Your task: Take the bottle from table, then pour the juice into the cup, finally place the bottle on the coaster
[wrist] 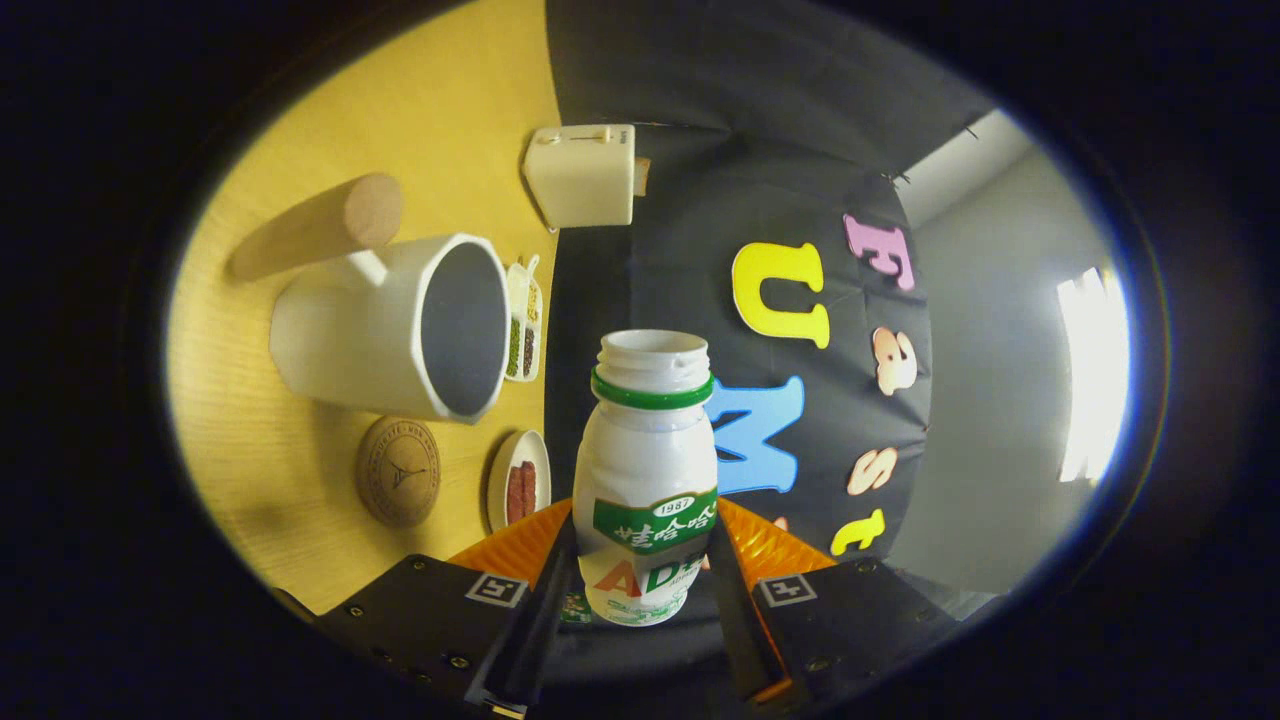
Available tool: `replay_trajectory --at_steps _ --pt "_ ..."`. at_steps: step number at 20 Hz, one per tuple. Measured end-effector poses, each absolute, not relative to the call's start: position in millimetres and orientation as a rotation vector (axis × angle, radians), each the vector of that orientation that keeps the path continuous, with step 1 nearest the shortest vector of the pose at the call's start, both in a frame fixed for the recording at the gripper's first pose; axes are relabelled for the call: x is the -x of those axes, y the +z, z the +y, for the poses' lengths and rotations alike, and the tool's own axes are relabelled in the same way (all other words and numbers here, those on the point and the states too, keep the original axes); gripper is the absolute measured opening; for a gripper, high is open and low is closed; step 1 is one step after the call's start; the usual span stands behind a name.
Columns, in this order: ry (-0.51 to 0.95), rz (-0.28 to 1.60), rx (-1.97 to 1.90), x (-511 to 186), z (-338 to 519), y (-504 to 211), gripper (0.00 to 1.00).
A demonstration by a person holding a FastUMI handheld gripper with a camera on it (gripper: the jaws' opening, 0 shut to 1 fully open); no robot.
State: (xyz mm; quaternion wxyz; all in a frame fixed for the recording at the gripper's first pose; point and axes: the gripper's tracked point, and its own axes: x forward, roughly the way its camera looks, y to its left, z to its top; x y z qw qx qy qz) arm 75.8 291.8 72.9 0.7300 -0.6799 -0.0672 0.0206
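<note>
The uncapped bottle is clamped between both fingers of the gripper — lifted off the table. Beside the bottle's mouth, the cup is seen; the coaster lies just beside the cup.

A pale wooden surface with fine grain runs up against a black cloth wall, which hangs in soft folds. A cream box with a slot on top sits on the surface, right against the cloth. Past the far edge of the cloth stands a plain grey wall, with a lighter band near its corner. A bright white light panel glows on that grey wall, overexposed and without detail
</note>
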Motion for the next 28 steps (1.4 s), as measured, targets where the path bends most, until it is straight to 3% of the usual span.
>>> replay_trajectory --at_steps 19,28 --pt "0.354 0.134 0.293 -104.3 300.3 23.2 0.69" --pt "0.379 0.209 0.128 -115.5 301.5 8.7 0.69"
